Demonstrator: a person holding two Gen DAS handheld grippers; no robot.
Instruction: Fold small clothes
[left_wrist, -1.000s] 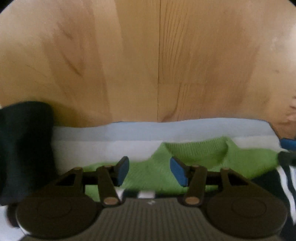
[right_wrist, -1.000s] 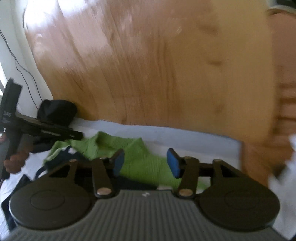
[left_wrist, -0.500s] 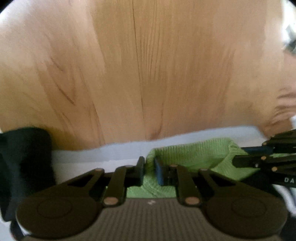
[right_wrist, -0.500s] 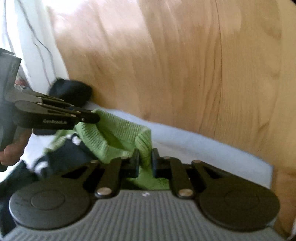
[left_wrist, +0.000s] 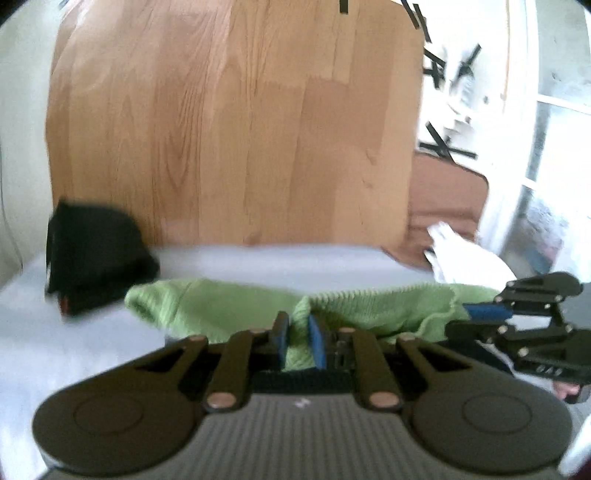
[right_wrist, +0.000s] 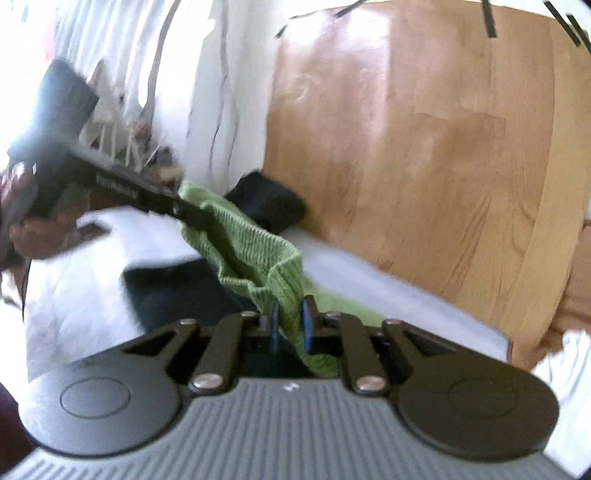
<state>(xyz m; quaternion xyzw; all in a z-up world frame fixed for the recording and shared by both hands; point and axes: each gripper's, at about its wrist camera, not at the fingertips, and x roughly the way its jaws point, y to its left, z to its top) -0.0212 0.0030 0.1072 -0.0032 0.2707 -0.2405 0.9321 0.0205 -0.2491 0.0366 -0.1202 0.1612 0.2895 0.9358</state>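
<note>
Two grippers are engaged, each clamped on the same green knit garment (left_wrist: 229, 306). In the left wrist view, the left gripper (left_wrist: 298, 341) points slightly downward with its blue pads pinching a fold of the green knit; the right gripper (left_wrist: 484, 312) enters from the right side of that view, lying roughly level, its blue pad against the far end of the garment. In the right wrist view, the right gripper (right_wrist: 290, 325) is clenched on a bunched edge of the knit, and the left gripper (right_wrist: 195, 216) reaches in from the left, carried by a hand (right_wrist: 33, 232) wrapped around its handle. One garment is held, stretched between the two grippers above a pale blue bed surface (left_wrist: 288, 262). One black cloth item (left_wrist: 96, 254) lies at the far left edge of the bed, against the wooden board (left_wrist: 236, 129). One white cloth (left_wrist: 465, 258) lies at the far right edge.
</note>
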